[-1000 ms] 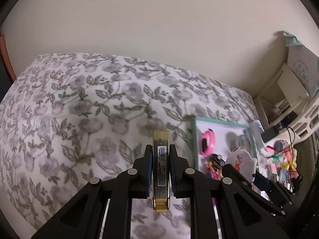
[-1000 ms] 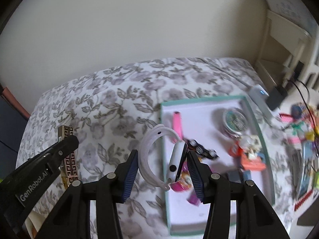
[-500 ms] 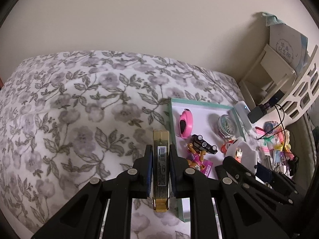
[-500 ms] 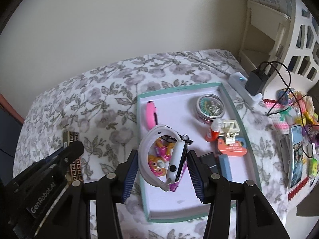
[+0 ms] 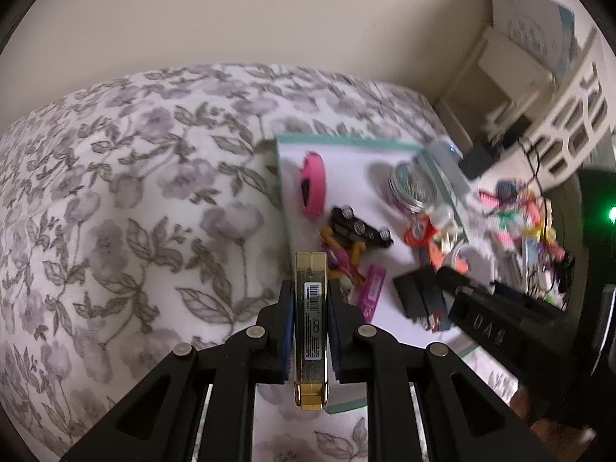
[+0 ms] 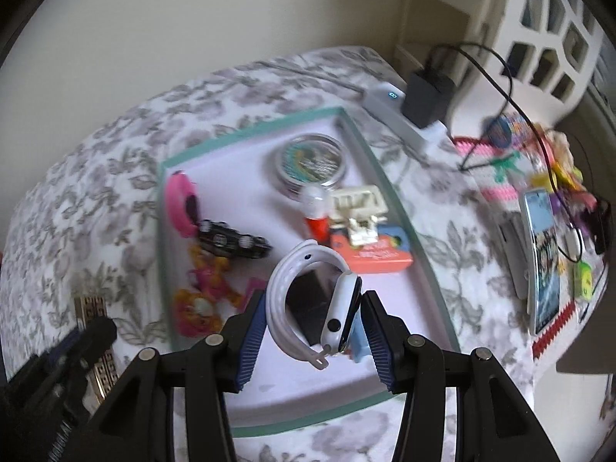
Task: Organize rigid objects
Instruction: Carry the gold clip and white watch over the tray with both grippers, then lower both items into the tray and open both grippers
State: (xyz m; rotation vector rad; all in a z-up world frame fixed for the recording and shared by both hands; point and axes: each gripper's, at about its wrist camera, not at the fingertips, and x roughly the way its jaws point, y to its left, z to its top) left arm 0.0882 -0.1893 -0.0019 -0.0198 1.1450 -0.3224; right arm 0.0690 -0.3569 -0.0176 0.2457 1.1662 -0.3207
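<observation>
My left gripper [image 5: 310, 288] is shut on a slim gold box [image 5: 310, 319] with a barcode, held on edge over the near left rim of the teal-rimmed tray [image 5: 346, 142]. My right gripper [image 6: 313, 308] is shut on a white smartwatch [image 6: 340, 313] with a looped white strap, held above the tray [image 6: 250, 125]. The gold box [image 6: 90, 308] and left gripper show at the lower left of the right wrist view. The tray holds a pink band [image 6: 181, 200], a black toy car [image 6: 231, 240], a round tin [image 6: 312, 163] and an orange card [image 6: 371, 254].
The tray lies on a floral bedspread [image 5: 134, 192]. A power strip [image 6: 392, 111] with a black charger lies beyond the tray. A phone [image 6: 543, 258] and colourful clutter lie to the right. A white shelf unit [image 5: 539, 88] stands by the wall.
Both grippers have moved right and forward toward the tray. The watch now hangs over the tray's middle, and the gold box has reached its left rim. Both grips are unchanged.
</observation>
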